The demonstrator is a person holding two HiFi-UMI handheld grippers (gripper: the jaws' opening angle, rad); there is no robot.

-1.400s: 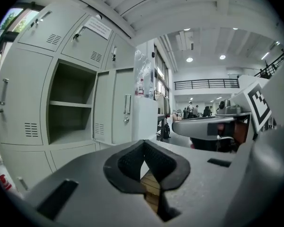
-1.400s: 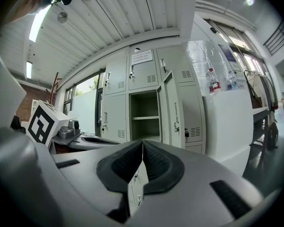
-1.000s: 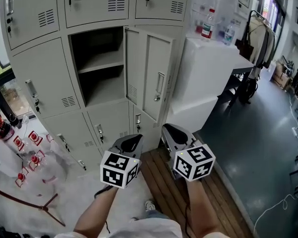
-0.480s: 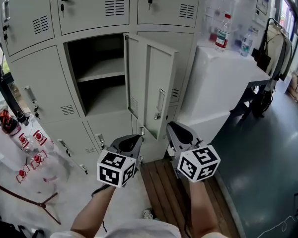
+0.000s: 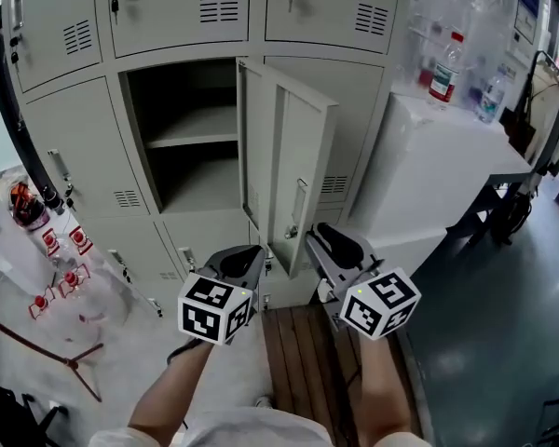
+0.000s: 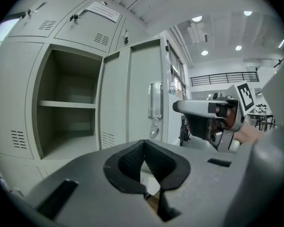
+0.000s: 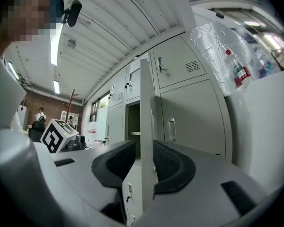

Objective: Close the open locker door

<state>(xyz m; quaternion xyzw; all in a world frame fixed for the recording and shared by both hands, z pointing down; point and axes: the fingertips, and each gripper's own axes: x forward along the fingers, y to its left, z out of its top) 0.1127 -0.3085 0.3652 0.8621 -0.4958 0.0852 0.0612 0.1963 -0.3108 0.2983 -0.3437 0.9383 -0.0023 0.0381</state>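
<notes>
Moved since earlier: both tools have come in toward the bank of lockers, which now fills more of the head view. The right tool (image 5: 324,238) sits near the lower free corner of the open locker door (image 5: 293,166), where a second ago it was well short of it.
Right tool: released. Its jaws have just been opening and now stand apart. In the right gripper view the door's thin free edge lines up in the gap between the pads. No pad is seen pressing on it, and I cannot tell whether the edge is already inside the gap or just beyond it.
Left tool (image 5: 242,254): clenched on nothing, its pads meeting at the tips. It is aimed at the lockers just left of the door.
Door: swung wide out toward the person. It is hinged at the right side of the empty compartment (image 5: 186,128), and its handle (image 5: 299,203) is near the free edge.
Task meaning: the approach looks nearly done, but the door has not begun to close.
Next need: take or push the free edge and swing it back over the compartment.
Risk: the sheet edge is thin, so a poorly centred tool could slide off.
</notes>
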